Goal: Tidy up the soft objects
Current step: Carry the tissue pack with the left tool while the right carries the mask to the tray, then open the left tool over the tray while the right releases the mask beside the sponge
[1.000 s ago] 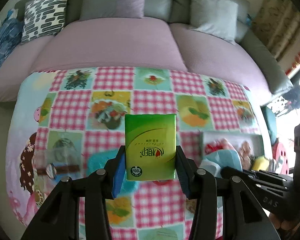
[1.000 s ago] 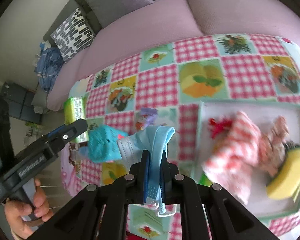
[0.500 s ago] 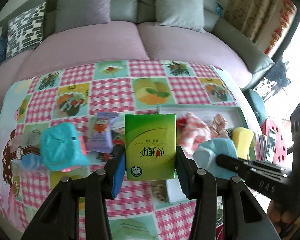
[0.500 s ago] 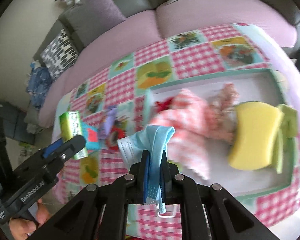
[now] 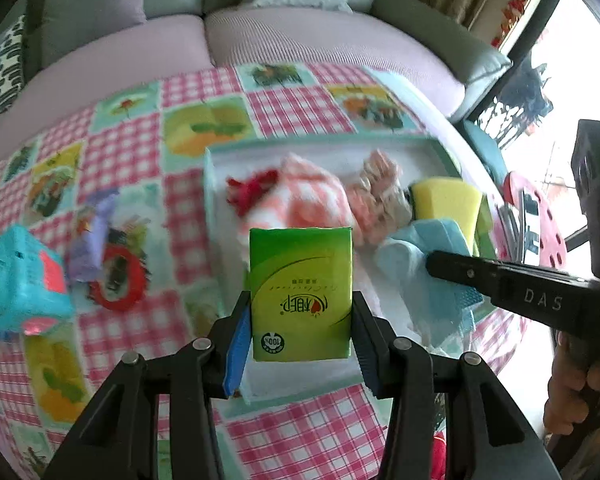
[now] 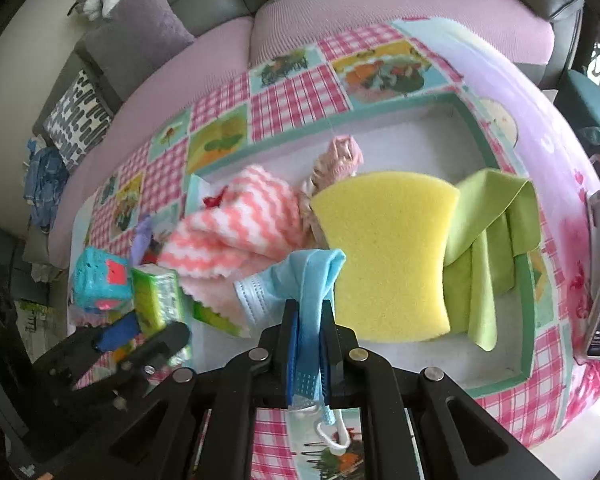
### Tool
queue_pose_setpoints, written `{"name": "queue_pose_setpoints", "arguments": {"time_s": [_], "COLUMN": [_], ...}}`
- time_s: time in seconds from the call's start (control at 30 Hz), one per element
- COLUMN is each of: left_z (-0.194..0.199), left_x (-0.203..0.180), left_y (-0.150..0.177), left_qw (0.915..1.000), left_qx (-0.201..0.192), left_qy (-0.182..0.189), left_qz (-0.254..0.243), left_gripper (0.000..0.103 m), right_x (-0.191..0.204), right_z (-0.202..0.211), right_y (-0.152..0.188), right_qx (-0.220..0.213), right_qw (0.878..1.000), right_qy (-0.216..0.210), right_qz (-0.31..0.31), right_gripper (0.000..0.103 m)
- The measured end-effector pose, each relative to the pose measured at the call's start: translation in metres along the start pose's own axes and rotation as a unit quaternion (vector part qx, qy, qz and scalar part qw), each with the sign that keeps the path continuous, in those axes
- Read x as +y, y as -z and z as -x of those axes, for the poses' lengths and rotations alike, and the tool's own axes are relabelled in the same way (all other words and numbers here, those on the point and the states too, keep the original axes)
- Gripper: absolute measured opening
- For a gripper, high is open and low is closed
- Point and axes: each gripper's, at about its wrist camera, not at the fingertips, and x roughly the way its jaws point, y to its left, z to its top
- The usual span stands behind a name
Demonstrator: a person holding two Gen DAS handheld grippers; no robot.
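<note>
A green tissue pack (image 5: 300,294) is clamped upright between the 2 fingers of the left gripper (image 5: 300,336), its printed face turned toward the camera. Just right of that gripper, the right gripper (image 5: 452,268) is seen from the side, closed on a light blue face mask (image 5: 424,276). In the right wrist view the mask (image 6: 300,280) is pinched flat between the 2 fingers of the right gripper (image 6: 308,344), with an ear loop hanging below the pads and the pleated part bunched above them.

Directly beyond both grippers a shallow tray (image 6: 524,280) with a teal rim is seen on the checked tablecloth (image 6: 292,96). In the tray, a yellow sponge (image 6: 392,252) lies just past the right gripper's tips, a folded green cloth (image 6: 488,248) touches it on the right, and a pink-and-white zigzag towel (image 6: 236,224) lies to the left. A small pink knitted item (image 6: 340,156) is found behind the sponge.

Left of the left gripper, outside the tray, a turquoise block (image 5: 24,276) with pink patches and a purple packet (image 5: 92,236) rest on the cloth. Farthest off, a pink sofa (image 5: 292,36) with grey cushions is visible.
</note>
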Motion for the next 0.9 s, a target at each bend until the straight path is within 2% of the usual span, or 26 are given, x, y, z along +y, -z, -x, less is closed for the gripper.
{"name": "queue_pose_setpoints", "arguments": {"time_s": [0.23, 0.43, 0.67, 0.8, 0.9], "left_z": [-0.026, -0.045, -0.049, -0.052, -0.043], "left_x": [-0.01, -0.006, -0.005, -0.004, -0.006], "left_y": [0.014, 0.021, 0.021, 0.025, 0.024], "left_qw": [0.9997, 0.9994, 0.9996, 0.9993, 0.9993], "left_qx": [0.019, 0.032, 0.025, 0.036, 0.025], "left_qy": [-0.005, -0.008, -0.002, 0.005, 0.021], "left_qz": [-0.013, -0.01, -0.01, -0.01, -0.017], "left_gripper": [0.048, 0.048, 0.048, 0.056, 0.061], "right_x": [-0.01, -0.007, 0.0, 0.002, 0.005], "right_z": [-0.026, -0.035, -0.039, -0.037, -0.037], "right_y": [0.007, 0.006, 0.002, 0.001, 0.0], "right_qx": [0.02, 0.022, 0.024, 0.025, 0.027], "right_qw": [1.0, 1.0, 0.999, 0.999, 0.998], "right_qy": [-0.003, -0.011, 0.007, 0.019, 0.032], "right_qz": [0.001, 0.009, 0.024, 0.03, 0.037], "right_gripper": [0.01, 0.01, 0.011, 0.011, 0.016]}}
